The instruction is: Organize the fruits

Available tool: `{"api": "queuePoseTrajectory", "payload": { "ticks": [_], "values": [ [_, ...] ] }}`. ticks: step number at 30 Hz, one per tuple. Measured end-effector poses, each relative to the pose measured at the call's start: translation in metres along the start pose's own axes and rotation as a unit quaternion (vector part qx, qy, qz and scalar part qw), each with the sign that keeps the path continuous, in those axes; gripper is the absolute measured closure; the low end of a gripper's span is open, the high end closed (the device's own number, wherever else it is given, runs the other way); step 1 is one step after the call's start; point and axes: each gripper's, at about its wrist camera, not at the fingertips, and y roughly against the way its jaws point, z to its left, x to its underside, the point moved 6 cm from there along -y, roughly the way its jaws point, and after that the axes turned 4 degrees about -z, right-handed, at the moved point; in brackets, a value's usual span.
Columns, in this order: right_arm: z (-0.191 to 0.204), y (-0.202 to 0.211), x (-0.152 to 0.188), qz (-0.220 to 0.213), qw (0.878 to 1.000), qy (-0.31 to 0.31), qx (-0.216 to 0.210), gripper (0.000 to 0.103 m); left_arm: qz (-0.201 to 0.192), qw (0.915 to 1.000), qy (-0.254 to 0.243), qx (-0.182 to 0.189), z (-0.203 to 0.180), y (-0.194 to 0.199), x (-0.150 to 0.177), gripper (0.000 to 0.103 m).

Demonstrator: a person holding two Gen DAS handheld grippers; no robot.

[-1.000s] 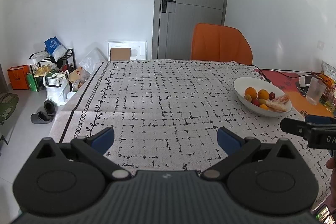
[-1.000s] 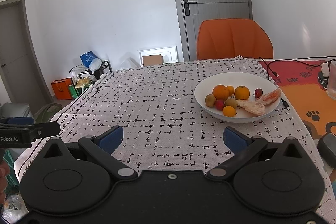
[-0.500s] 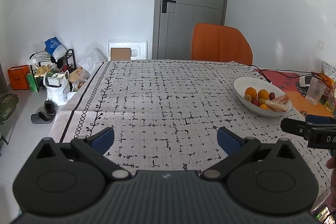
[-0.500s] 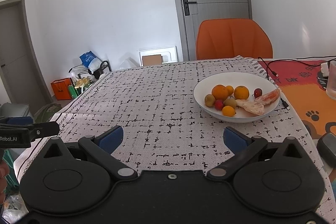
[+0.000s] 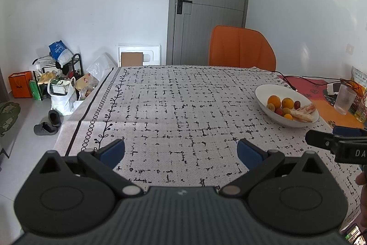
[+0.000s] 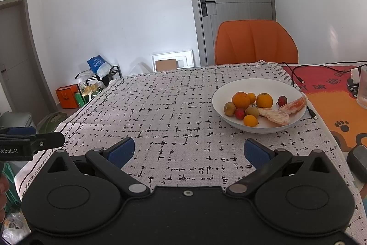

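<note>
Worktop (image 6: 174,107): you face a woven white cloth with a broken black grid print; along its left edge run a printed vine and a row of rings.
Mat (image 6: 339,93): smooth red and orange sheet at your right, with black paw prints and lettering too skewed to read.
Chair (image 6: 255,43): orange moulded shell at the far edge.
Bowl (image 6: 259,86): white, glossy, shallow oval, on the cloth's right side near the mat.
Fruit (image 6: 240,99): all of it sits inside the bowl: round dimpled oranges, small red and brown-green ones, and two peeled citrus pieces (image 6: 275,115) with pale pith.
Left gripper (image 5: 181,152): your matte black tool with ribbed grey body hangs low over the near cloth, blue-padded fingers (image 5: 113,150) spread wide, nothing between them. In the right view its side reads "Robot.AI".
Right gripper (image 6: 189,150): the blue fingers (image 6: 121,150) are set wide apart, empty, the bowl just ahead and right. In the left view its side shows "DA", cut off.
Glass (image 5: 344,100): clear, ribbed tumbler on the mat.
</note>
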Motion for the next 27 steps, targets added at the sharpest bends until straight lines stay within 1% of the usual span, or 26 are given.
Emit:
{"api": "queuePoseTrajectory", "payload": {
  "ticks": [27],
  "values": [
    [-0.0003, -0.0014, 0.0029, 0.002, 1.0, -0.001, -0.001, 0.0, -0.001, 1.0, 0.0, 0.003, 0.0, 0.0007, 0.0025, 0.0]
  ]
}}
